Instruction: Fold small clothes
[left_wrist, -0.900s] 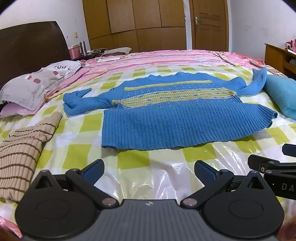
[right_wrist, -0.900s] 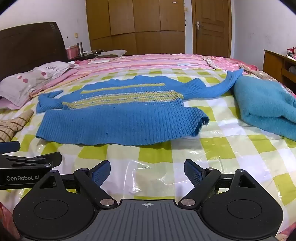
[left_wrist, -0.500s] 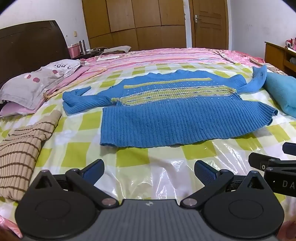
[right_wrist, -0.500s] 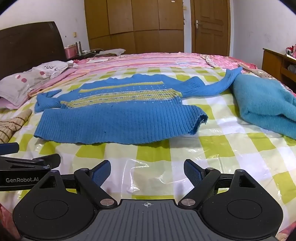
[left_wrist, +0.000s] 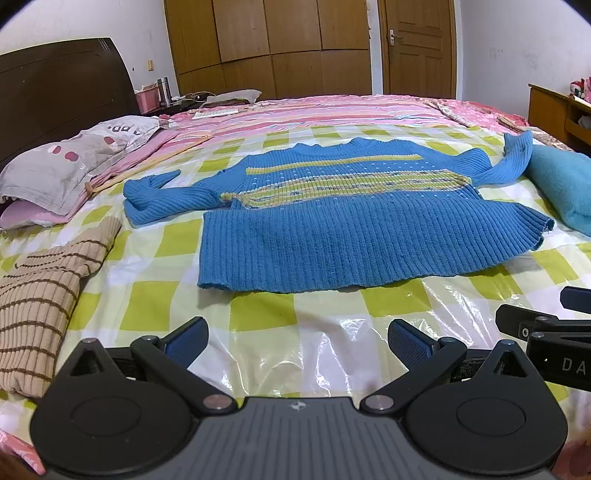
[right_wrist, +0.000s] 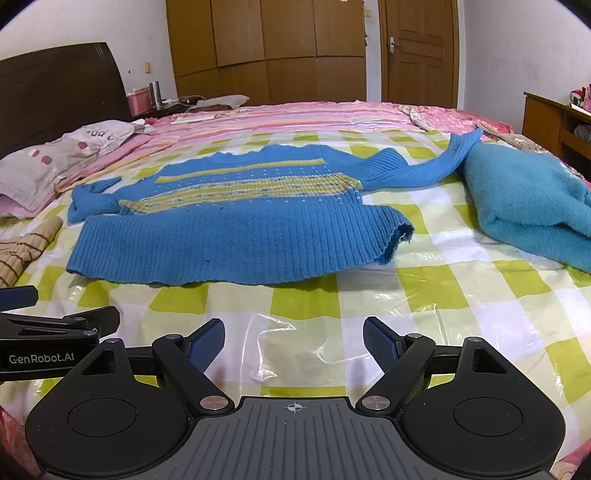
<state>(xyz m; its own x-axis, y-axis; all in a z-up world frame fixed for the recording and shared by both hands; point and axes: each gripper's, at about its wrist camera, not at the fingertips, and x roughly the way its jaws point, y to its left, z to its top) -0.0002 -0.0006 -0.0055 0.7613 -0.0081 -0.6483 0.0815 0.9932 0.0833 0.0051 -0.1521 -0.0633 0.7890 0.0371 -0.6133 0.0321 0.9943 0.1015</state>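
A blue knit sweater (left_wrist: 332, 229) (right_wrist: 236, 229) with yellow stripes lies flat on the checked bed cover, its hem toward me and its sleeves spread left and right. My left gripper (left_wrist: 297, 341) hovers open over the cover just short of the hem, nothing between its fingers. My right gripper (right_wrist: 293, 341) is open too, level with it and to its right, also short of the hem. Each view catches the side of the other gripper at its edge.
A tan striped garment (left_wrist: 40, 299) lies at the left. A fluffy teal garment (right_wrist: 528, 206) sits at the right under the sweater's sleeve end. Pillows (left_wrist: 70, 162) and a dark headboard stand far left. A wooden desk (right_wrist: 550, 122) is at the right, wardrobes behind.
Both views have shifted slightly; the sweater sits a little lower and nearer in the frames. Both grippers stay open.
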